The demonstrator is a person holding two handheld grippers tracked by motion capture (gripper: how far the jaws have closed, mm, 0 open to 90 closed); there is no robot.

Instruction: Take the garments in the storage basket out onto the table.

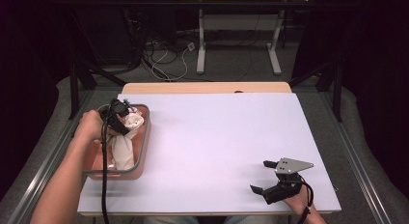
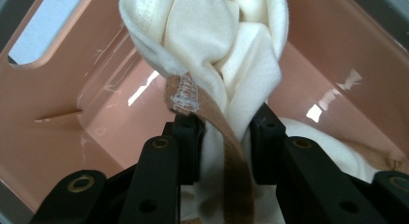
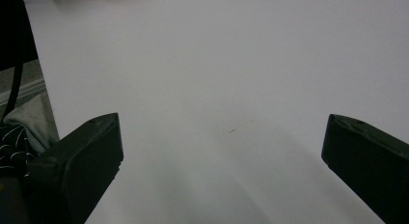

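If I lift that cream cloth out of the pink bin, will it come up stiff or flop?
Probably floppy: the cloth bunches and twists in folds where the left gripper pinches it. Likely light, so the bin may stay put. The hanging tail could drag on the rim.

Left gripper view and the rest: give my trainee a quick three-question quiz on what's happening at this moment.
1. True or false: the left gripper is clamped on the cream cloth.
2. Where does the cloth sit? A) on the bare table B) in the pink bin C) on the floor
3. Fill in: the right gripper rests near the table edge with its jaws ____ and nothing between them.

Key: 1 true, its jaws pinch a bunched fold with a tan hem; 2 B; 3 open.
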